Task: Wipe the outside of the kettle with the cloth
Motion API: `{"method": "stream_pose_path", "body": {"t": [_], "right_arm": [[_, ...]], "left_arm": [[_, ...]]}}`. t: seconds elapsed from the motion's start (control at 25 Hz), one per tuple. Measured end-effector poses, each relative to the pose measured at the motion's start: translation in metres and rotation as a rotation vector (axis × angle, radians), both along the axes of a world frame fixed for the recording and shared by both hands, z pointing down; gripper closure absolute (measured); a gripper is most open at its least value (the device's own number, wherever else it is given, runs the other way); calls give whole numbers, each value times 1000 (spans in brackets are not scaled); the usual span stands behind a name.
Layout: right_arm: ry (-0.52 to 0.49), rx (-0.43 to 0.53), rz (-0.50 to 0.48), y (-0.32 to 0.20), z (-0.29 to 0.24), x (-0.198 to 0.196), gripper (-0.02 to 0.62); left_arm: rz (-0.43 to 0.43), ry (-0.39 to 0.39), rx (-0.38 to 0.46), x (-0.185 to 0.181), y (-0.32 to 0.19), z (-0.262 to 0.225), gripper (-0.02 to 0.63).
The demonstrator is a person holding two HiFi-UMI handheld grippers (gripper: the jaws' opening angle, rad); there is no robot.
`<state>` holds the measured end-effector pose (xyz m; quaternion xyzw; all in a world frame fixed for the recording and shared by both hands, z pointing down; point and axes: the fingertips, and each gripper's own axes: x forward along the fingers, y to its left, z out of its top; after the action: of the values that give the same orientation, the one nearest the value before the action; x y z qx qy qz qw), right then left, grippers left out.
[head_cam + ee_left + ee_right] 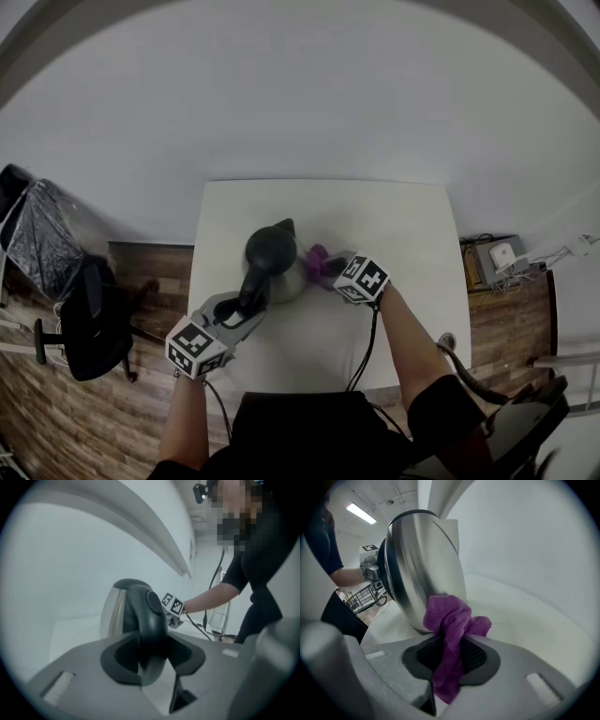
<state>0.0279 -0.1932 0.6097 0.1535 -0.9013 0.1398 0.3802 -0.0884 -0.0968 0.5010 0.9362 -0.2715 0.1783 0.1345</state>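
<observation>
We are mid-wipe. The kettle (277,264) stands near the middle of the white worktop (403,225), between our two hands. The left tool (246,309) is closed on the kettle's black handle (151,616), pads pressing either side of it. The right tool (450,660) is clamped on the purple cloth (449,619), whose bunched front end touches the steel wall low down, just above the base.

To do this well, we judge that the left grip should hold the handle firmly, so the kettle neither slides nor turns under the push of the cloth. Only a small wad of cloth meets the steel, so we expect several overlapping strokes, working upward from the base. The hard jaw tips sit close behind the wad, and a steep angle could let them scrape the wall. For the far side, turning the kettle by its handle looks easier than reaching round.

The head view gives the layout: a tool at each side of the kettle, and the cloth only as a small purple patch. It cannot show contact. The right gripper view shows that contact, and a tail of cloth hanging down between the jaws. The left gripper view shows the handle seated between its jaws; there the cloth is hidden behind the kettle.
</observation>
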Motion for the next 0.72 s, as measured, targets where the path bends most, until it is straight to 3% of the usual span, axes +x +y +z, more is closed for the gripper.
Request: {"method": "stream_pose_path", "body": {"t": [0.08, 0.28, 0.56, 0.72], "right_arm": [[-29, 2, 20, -2, -5, 1, 503], [-81, 28, 47, -2, -23, 6, 503], [-131, 70, 123, -2, -44, 30, 503], [-152, 86, 155, -3, -51, 40, 503]], "left_arm": [[0, -13, -3, 2, 1, 3, 452], [-29, -28, 2, 1, 6, -1, 356], [-214, -13, 49, -23, 36, -34, 337], [-159, 61, -9, 4, 71, -39, 339]]}}
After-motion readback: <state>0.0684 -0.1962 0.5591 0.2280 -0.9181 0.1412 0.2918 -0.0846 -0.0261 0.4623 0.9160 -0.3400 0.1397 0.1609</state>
